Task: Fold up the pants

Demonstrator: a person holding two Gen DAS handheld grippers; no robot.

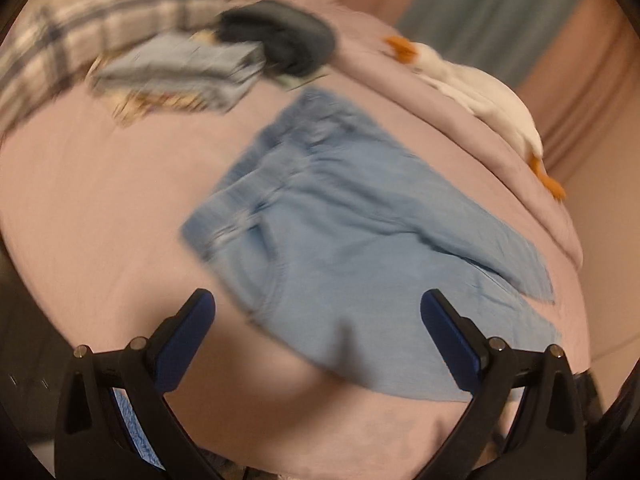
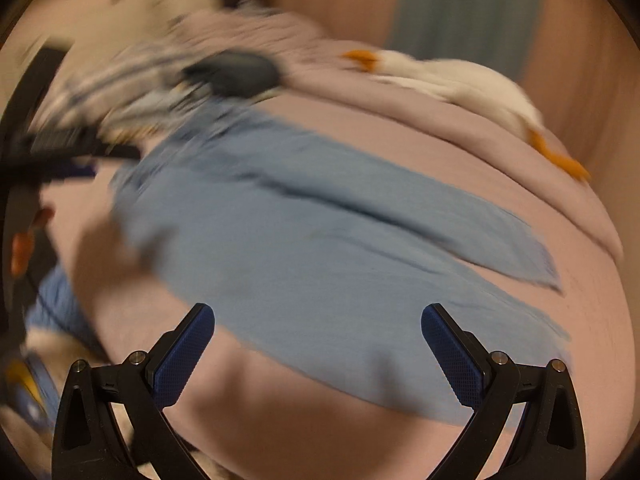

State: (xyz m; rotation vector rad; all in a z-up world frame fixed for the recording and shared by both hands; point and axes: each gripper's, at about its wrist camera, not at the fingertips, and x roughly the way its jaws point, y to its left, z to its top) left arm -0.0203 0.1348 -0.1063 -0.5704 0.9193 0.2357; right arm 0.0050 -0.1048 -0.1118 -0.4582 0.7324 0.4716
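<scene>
Light blue, thin woven pants [image 1: 344, 240] lying spread flat on the pinkish bed sheet [image 1: 100, 208], waistband towards the far left side of the bed, both legs trailing towards the right edge. Legs slightly apart at the hems, one overlapping the other nearer the crotch. Blurred in both views, so seams and pockets hard to read.

Left gripper [image 1: 318, 340] hanging above the near edge of the pants close to the waist end — jaws wide apart, nothing between them. Right gripper [image 2: 318, 354] likewise spread wide and empty, above the near leg further along towards the hems.

Judged by the look of it: light, limp cloth, no stiffness, likely to sag and drape from any pinch and to drag across the sheet rather than slide cleanly. Not fragile, not slippery. Best taken at doubled or seamed spots — waistband corner for the left, hem corner of the near leg for the right — pinching the full thickness so the lower layer does not stay behind.

Beyond the pants, at the far side of the bed: a heap of plaid and dark clothing [image 1: 168, 40], and a white plush goose with orange beak and feet [image 1: 480, 88] on the rumpled blanket near the far right edge.
</scene>
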